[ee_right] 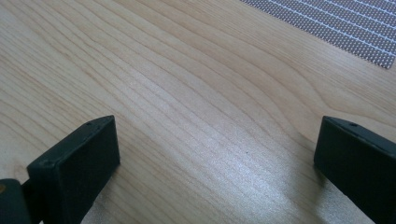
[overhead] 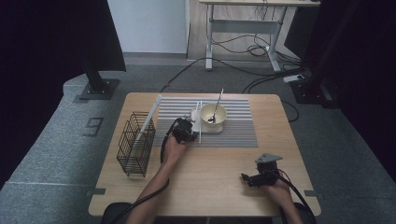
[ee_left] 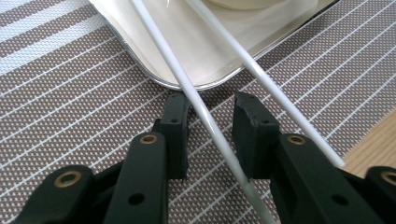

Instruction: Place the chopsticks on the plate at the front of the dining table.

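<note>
Item 1: left gripper (ee_left: 211, 122), at the near-left corner of the tray; jaws parted a little, one white chopstick (ee_left: 187, 88) running between them, pads not pressing on it, so open around it, nothing gripped. Item 2: second white chopstick (ee_left: 261, 77), lies just outside the right-hand jaw, roughly parallel w/ the first; far ends of both rest on the tray, near ends reach out over the mat. Probably laid that way so the ends overhang the rim and a jaw can get either side. Item 3: shallow tray (ee_left: 154, 46), pale w/ metal rim, sits on the striped placemat (ee_left: 60, 107); carries a cream bowl (overhead: 213, 113) w/ a spoon (overhead: 215, 108) leaning in it, handle pointing away from the person. Item 4: black wire basket (overhead: 136, 142), left part of the table (overhead: 224, 186), w/ a long pale flat stick (overhead: 148, 116) propped in it; likely the drop-off for utensils, judging by its spot near the left hand. Item 5: right gripper (overhead: 246, 178), near-right of the table, well apart from tray and mat; jaws wide open over bare wood, holding nothing, apparently parked while the left does the work. Est. step: picking or releasing one chopstick; can't tell which.
</note>
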The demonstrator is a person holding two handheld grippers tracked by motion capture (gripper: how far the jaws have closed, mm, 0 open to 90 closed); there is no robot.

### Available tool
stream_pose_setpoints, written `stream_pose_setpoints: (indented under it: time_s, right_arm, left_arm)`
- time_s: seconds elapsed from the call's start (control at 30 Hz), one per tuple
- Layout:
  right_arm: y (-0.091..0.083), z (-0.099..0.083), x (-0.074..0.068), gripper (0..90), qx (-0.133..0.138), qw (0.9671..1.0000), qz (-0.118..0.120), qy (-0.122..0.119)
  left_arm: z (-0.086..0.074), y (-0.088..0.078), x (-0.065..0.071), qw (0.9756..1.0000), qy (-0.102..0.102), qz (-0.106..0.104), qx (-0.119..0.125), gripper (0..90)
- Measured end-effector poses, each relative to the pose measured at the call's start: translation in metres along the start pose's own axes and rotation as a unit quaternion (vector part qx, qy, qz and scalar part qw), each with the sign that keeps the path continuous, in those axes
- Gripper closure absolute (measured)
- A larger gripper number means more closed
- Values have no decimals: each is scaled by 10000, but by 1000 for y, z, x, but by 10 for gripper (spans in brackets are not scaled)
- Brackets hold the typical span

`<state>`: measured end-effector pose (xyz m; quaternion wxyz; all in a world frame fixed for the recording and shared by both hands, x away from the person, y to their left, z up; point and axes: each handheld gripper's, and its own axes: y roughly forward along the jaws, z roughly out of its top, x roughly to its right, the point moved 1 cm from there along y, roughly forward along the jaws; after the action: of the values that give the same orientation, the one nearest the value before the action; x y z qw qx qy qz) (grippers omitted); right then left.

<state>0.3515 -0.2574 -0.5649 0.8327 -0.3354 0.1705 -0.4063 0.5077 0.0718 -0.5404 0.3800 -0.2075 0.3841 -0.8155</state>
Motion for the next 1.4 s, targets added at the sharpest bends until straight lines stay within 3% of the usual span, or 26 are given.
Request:
stream_pose_setpoints:
  time_s: [0.17,0.33,0.57,0.7,0.87,1.0,1.13,1.27,1.4]
  right_arm:
    - [0,0,0,0,-1,10000,1,-1]
    - [0,0,0,0,-5,10000,6,-8]
    - [0,0,0,0,-6,10000,6,-7]
    - [0,0,0,0,-6,10000,6,-6]
    - [0,0,0,0,1,10000,5,-18]
    - [0,0,0,0,-6,10000,6,-4]
    - [0,0,0,0,-8,10000,5,3]
    - [0,0,0,0,-9,10000,6,0]
    - [0,0,0,0,-9,10000,6,1]
  left_arm:
    - [-1,-2,-1,9999,-139,-5,75,598]
    - [0,-9,-6,9986,-410,-56,318,553]
    - [6,-14,-8,9964,-635,-205,524,386]
    - [9,-12,-2,9969,-532,-176,547,283]
    - [8,-5,6,9987,-346,-53,370,211]
    - [6,-1,11,9995,-219,40,244,237]
    - [5,-1,18,9997,-24,150,208,350]
    - [6,-1,22,9996,75,151,217,448]
    - [6,0,23,9997,108,24,222,521]
